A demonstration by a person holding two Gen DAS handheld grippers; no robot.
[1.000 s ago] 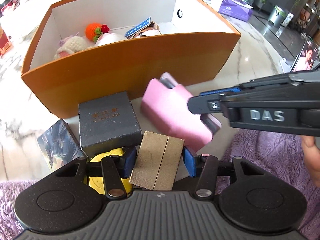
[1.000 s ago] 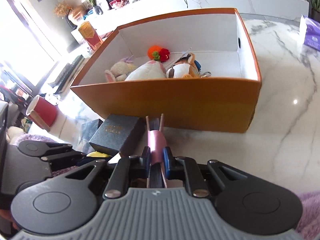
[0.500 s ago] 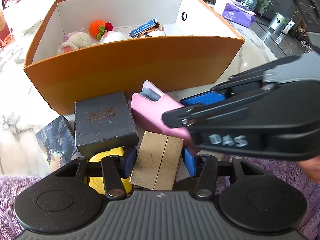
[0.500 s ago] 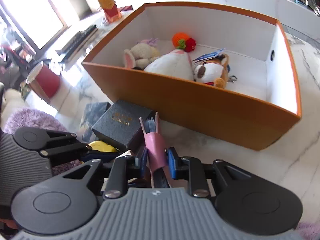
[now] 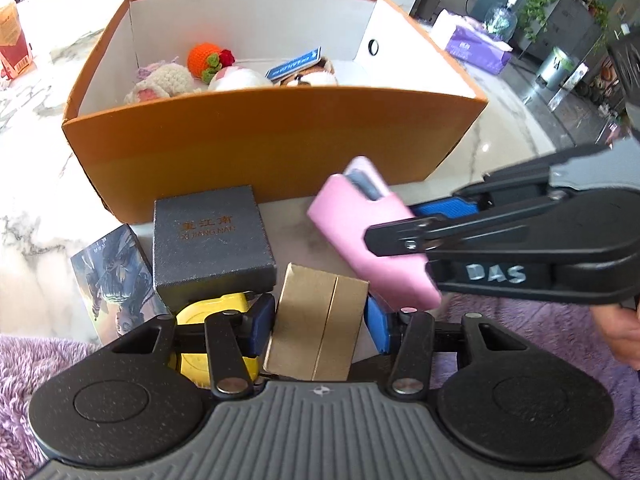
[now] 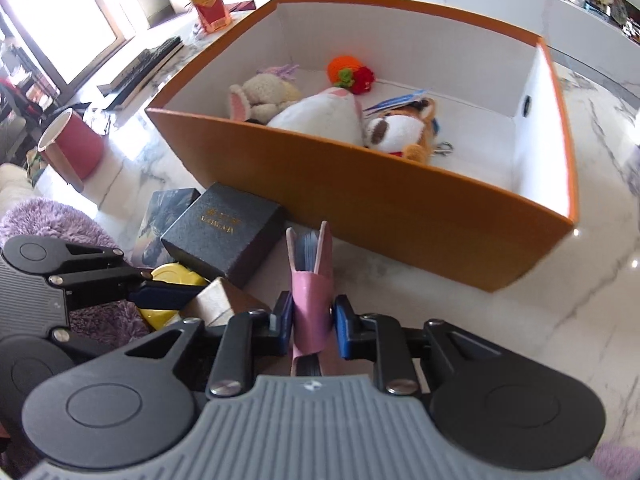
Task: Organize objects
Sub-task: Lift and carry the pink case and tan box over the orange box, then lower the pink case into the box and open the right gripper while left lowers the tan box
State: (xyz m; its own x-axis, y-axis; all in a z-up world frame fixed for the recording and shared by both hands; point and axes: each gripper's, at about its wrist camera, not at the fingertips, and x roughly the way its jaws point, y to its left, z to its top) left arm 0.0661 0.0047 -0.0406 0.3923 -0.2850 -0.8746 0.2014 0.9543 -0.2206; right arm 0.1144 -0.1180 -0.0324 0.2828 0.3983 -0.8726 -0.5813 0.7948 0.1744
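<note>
Before the orange box, on the marble desk, lie a dark box, a picture card and a yellow tape. Plush toys sit inside the orange box. Left hand-held gripper is closing around a tan box. Right hand-held gripper is closing on the pink wallet, which now tilts more than before.
</note>
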